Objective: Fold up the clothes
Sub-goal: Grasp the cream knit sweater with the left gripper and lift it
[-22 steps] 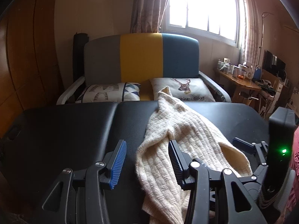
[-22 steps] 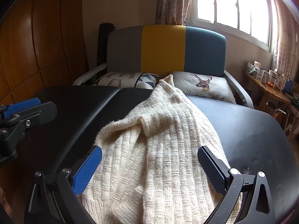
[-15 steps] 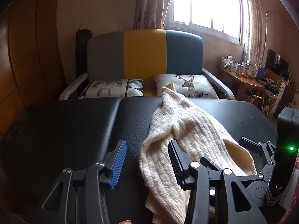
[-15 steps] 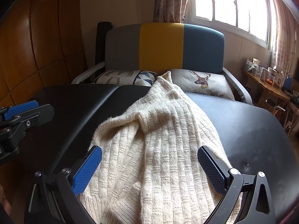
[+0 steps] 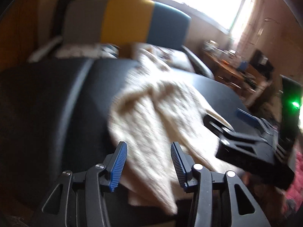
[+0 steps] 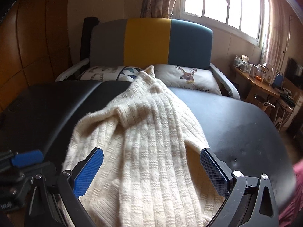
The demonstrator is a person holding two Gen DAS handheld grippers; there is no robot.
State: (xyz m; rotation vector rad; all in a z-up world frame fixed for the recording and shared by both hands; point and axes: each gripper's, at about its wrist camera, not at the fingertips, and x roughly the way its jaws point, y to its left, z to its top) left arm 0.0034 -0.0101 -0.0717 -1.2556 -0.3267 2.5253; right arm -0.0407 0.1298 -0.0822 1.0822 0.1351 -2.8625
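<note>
A cream knitted sweater (image 6: 147, 132) lies rumpled along the black padded table (image 6: 236, 124), its far end reaching the table's back edge. My right gripper (image 6: 151, 168) stands wide open over the sweater's near part, the knit filling the space between its blue pads. My left gripper (image 5: 148, 163) is open too, over the sweater (image 5: 151, 117) at its near left edge; this view is motion-blurred. The right gripper (image 5: 244, 126) shows at the right of the left wrist view, low over the sweater's right side. The left gripper's blue pad (image 6: 26, 158) shows at the left edge of the right wrist view.
Behind the table stands a grey, yellow and blue sofa (image 6: 149, 43) with two printed cushions (image 6: 185, 75). A cluttered wooden desk (image 6: 265, 83) is at the right under a bright window. Wood panelling covers the left wall. A pink fabric (image 6: 291, 204) shows at the lower right.
My left gripper has swung right and closer over the sweater's near left edge, blurring its view. The right gripper has dropped slightly nearer the sweater. Both stay open.
</note>
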